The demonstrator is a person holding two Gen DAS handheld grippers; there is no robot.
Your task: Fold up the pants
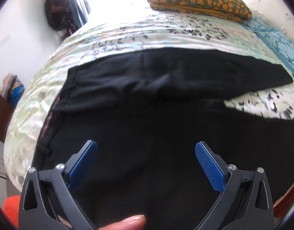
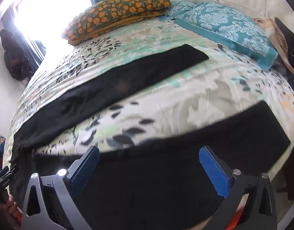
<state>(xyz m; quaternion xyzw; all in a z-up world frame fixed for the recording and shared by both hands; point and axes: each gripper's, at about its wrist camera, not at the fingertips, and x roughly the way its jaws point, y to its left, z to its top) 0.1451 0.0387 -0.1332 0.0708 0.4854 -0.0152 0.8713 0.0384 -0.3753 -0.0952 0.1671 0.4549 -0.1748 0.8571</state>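
Black pants (image 1: 147, 99) lie spread flat on a bed with a pale leaf-print cover (image 1: 127, 36). In the left wrist view the waist end is at the left and one leg runs off to the right. My left gripper (image 1: 146, 149) hovers open over the near part of the pants, nothing between its blue pads (image 1: 208, 164). In the right wrist view the two legs of the black pants (image 2: 112, 88) lie apart, with bed cover between them. My right gripper (image 2: 149, 157) is open above the near leg (image 2: 204, 143), close to its far edge.
A pillow with orange flowers (image 1: 200, 0) and a teal patterned pillow (image 2: 225, 26) lie at the head of the bed. A bright window (image 2: 41, 5) is behind them. Dark clothes hang on the wall at the left (image 1: 57, 9). A thumb (image 1: 127, 222) shows at the bottom edge.
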